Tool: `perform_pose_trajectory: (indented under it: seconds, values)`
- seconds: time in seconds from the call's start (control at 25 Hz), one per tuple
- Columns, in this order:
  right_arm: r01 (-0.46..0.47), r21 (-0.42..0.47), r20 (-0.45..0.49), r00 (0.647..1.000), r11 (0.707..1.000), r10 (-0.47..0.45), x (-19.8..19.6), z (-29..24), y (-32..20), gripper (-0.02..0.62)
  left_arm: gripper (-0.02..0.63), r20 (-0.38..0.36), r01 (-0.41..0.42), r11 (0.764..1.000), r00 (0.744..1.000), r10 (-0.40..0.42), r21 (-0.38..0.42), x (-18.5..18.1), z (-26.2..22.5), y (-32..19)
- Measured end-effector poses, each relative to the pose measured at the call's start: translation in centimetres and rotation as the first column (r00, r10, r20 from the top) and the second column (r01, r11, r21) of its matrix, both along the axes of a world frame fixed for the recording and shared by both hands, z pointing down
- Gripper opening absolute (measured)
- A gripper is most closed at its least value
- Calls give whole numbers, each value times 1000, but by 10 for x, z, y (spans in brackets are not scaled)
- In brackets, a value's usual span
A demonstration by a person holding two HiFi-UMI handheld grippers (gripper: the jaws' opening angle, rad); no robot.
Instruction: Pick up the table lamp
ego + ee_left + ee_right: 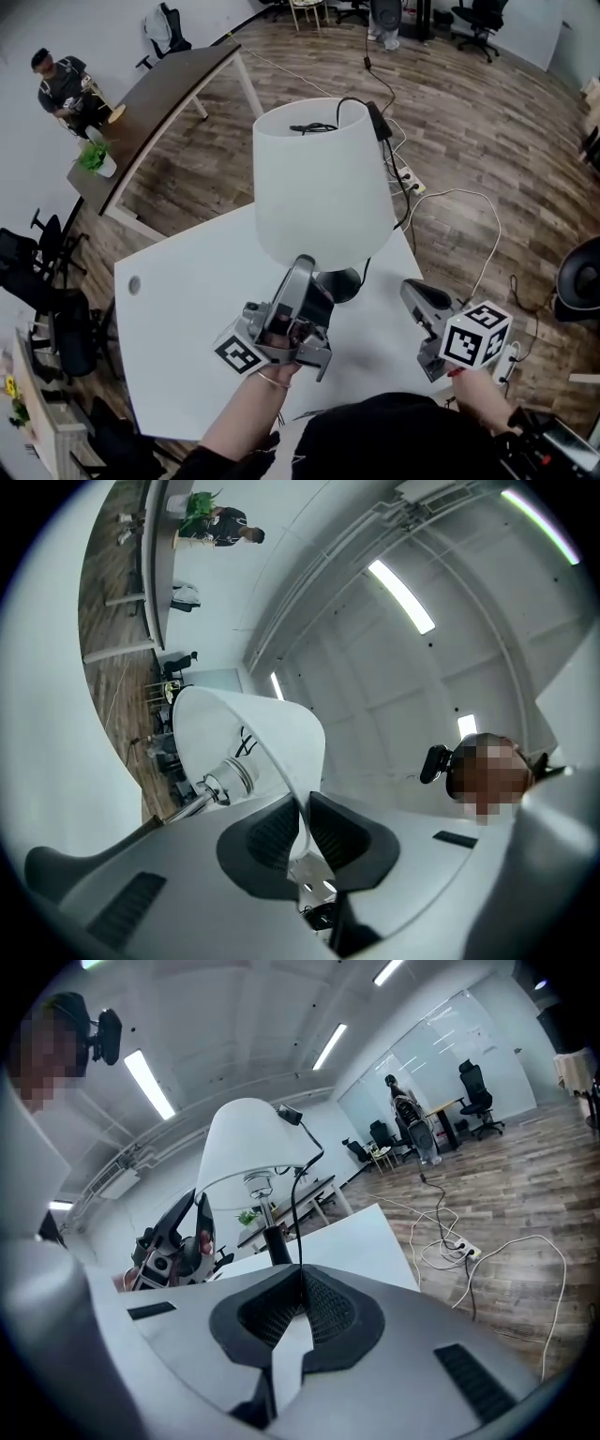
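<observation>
Pinching the lower rim of the table lamp (323, 178), the left gripper (302, 265) has its jaws nearly together, with the thin wall of the white shade (281, 733) pressed between the pads. The right gripper (410, 286), at the lower right of the head view, has its jaws closed together. A black cord (298, 1204) runs down to where they meet; whether it is pinched cannot be told. The lamp fills the centre of the head view, its dark base (342, 283) over the white table (187, 309).
</observation>
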State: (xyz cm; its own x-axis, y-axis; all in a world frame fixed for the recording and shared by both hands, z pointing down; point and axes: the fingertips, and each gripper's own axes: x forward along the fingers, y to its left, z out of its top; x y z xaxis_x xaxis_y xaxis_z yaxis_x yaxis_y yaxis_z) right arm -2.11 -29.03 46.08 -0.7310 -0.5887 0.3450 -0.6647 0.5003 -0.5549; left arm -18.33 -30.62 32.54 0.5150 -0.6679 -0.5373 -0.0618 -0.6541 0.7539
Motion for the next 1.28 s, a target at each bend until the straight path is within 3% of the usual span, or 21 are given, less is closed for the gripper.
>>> perform_pose_trajectory:
  seconds: [0.2,0.36,0.44,0.52,0.68,0.88,1.28]
  values:
    - [91,45,14,996,995,-92,-43,-1,-11,17,37,-1,4,1000,1000,-4,3,-4,1,-5]
    - [142,110,-69,988,984,-135,-70,0,-24,18,34,7,-12,1000,1000,12,-6,2,2,-6]
    - [170,110,-82,983,979,-162,-82,3,-30,58,32,16,-26,1000,1000,26,-4,6,2,-4]
    - [205,104,-91,976,973,-196,-97,7,-32,147,32,26,-33,999,999,34,-6,5,2,-2]
    - [217,113,-181,964,970,-194,-120,21,-43,152,32,28,-44,999,999,44,-10,1,4,2]
    - [236,115,-256,946,965,-201,-130,41,-49,187,32,21,-60,998,998,60,0,5,6,14]
    - [249,116,-236,947,961,-217,-133,40,-52,170,34,19,-45,999,999,46,-20,-3,8,11]
